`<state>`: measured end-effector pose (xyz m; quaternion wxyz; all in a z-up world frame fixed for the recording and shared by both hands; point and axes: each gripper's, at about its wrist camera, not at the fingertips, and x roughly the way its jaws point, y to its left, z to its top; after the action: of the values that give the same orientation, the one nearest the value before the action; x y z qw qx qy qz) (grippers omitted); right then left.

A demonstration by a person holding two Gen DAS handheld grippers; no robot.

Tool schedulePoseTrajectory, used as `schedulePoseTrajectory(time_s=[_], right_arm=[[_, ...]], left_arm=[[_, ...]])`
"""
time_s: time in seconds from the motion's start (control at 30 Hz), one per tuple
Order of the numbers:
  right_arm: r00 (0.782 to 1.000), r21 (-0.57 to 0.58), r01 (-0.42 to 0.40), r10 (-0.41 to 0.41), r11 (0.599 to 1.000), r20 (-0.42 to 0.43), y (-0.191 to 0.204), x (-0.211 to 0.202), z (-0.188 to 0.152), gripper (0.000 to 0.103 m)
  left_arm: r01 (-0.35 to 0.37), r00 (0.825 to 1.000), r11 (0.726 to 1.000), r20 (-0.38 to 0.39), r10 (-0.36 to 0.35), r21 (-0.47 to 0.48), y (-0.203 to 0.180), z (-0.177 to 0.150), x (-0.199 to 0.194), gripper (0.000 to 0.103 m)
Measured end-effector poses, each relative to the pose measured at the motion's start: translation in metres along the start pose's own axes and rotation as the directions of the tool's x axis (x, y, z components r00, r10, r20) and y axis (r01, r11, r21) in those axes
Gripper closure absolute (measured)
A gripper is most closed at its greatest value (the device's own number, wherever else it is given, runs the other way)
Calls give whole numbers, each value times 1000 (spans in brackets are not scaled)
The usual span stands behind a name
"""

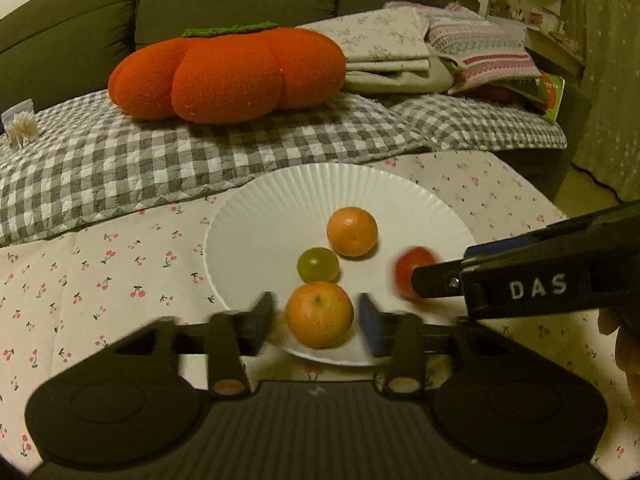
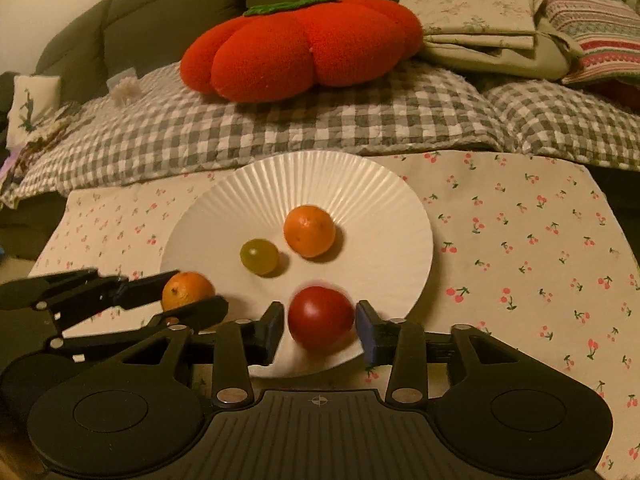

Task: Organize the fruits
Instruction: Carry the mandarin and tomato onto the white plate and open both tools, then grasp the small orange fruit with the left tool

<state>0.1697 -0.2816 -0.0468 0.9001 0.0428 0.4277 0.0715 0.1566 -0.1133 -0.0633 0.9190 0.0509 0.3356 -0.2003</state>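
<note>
Four fruits sit on the white ribbed plate (image 2: 352,184): a far tangerine (image 2: 309,231), a green grape (image 2: 259,256), a near tangerine (image 1: 319,314) at the plate's front-left edge, and a red tomato (image 2: 321,317) at the front-right.

Left gripper (image 1: 316,320): jaws spread either side of the near tangerine, a clear gap on both sides, not touching it. The fruit rests on the plate.

Right gripper (image 2: 320,322): jaws also apart, bracketing the tomato. Left pad looks just clear of it; the right pad is very near, and contact cannot be ruled out. The tomato is motion-blurred but looks to be lying on the plate.

Judgement: task seems close to finished. All fruit in view is gathered on the plate, and both grippers look released around the last two pieces. No loose fruit shows on the cherry-print cloth (image 2: 520,240) over the table. What remains is likely backing both grippers away without nudging the fruit.

Beyond: checked blanket (image 2: 280,128), orange pumpkin-shaped cushion (image 2: 300,48), sofa.
</note>
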Motion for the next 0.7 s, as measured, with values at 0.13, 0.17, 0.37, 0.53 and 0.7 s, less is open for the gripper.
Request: schedulePoseTrajectory(time_s=[0.13, 0.17, 0.37, 0.53, 0.7], right_arm=[[1000, 28, -7, 6, 1000, 14, -1, -7, 3, 46], [1000, 33, -6, 6, 999, 15, -1, -8, 3, 46], [1000, 89, 7, -9, 996, 30, -9, -23, 10, 45], [1000, 123, 21, -24, 992, 20, -16, -31, 9, 41], [1000, 125, 15, -15, 992, -4, -12, -35, 3, 41]], left_arm=[[9, 1000, 1000, 16, -9, 14, -2, 1, -7, 33], [11, 1000, 1000, 13, -11, 9, -1, 2, -9, 33], [-15, 1000, 998, -11, 15, -53, 10, 5, -20, 33], [-50, 998, 993, -53, 45, -107, 24, 5, -30, 33], [-75, 994, 986, -93, 61, -146, 31, 2, -41, 33]])
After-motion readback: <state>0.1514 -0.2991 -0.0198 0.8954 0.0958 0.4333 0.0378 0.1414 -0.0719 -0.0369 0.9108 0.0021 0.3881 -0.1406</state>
